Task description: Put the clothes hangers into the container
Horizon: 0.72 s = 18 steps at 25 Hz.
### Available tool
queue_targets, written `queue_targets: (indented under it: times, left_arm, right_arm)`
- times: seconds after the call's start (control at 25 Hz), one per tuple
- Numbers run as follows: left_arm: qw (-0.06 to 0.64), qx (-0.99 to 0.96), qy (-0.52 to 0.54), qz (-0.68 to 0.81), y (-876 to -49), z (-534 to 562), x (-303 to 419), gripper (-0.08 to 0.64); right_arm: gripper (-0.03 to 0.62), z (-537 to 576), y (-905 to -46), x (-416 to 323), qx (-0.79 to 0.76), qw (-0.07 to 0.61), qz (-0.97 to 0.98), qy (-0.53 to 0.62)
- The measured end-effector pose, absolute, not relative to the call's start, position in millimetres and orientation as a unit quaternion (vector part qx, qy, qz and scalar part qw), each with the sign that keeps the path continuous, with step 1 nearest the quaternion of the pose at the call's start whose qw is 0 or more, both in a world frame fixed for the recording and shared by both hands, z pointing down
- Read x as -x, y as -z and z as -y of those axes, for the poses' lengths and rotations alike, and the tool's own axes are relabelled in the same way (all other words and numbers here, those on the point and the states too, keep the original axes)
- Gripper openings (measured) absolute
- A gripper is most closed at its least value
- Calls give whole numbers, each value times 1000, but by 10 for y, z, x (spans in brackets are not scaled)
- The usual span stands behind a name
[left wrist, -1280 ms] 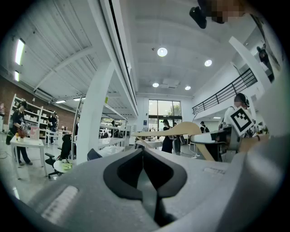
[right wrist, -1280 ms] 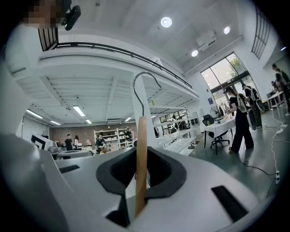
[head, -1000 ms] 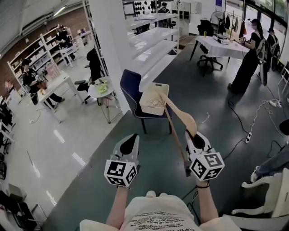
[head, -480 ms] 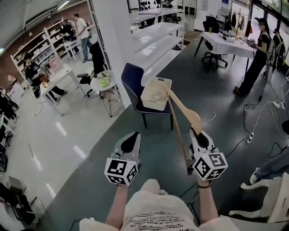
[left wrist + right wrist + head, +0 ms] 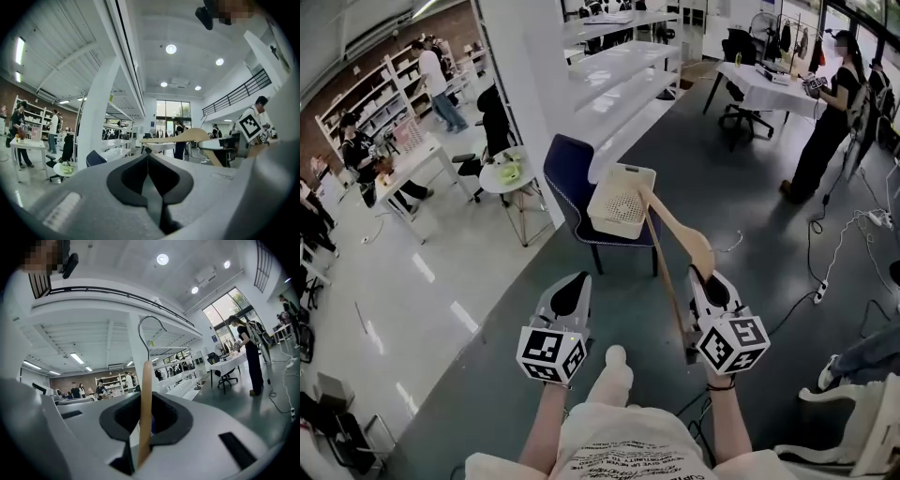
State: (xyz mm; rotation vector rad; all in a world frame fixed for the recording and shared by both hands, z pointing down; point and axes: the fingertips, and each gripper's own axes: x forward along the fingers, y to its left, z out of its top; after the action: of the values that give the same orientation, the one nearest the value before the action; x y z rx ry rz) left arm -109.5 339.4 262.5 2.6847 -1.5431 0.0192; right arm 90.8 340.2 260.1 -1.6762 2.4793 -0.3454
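The right gripper (image 5: 710, 287) is clamped on a wooden hanger (image 5: 681, 236). A basket (image 5: 619, 202) sits ahead of it on a chair (image 5: 570, 174). The left gripper (image 5: 570, 298) is closed and empty.

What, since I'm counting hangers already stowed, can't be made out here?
- Inside the basket, head view: far off, small, the wooden hanger crossing its rim; contents unreadable.
- Hanger's near arm, head view: hidden under the right gripper.
- Seat of the blue chair, head view: largely covered by the basket.

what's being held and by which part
The right gripper holds the wooden hanger by the wood near one end of its arm. The left gripper is shut on nothing.
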Motion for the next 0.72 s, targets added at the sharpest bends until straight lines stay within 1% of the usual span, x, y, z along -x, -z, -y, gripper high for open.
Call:
queue_targets:
  times: [0.4, 0.72]
  left_arm:
    - [43, -872, -11, 487, -2659, -2032, 1130, 23]
    - [45, -877, -10, 478, -2697, -1241, 1220, 23]
  right_arm:
    - [54, -2114, -2669, -915, 572, 61, -805, 145]
    - [54, -1419, -2730, -875, 583, 72, -795, 154]
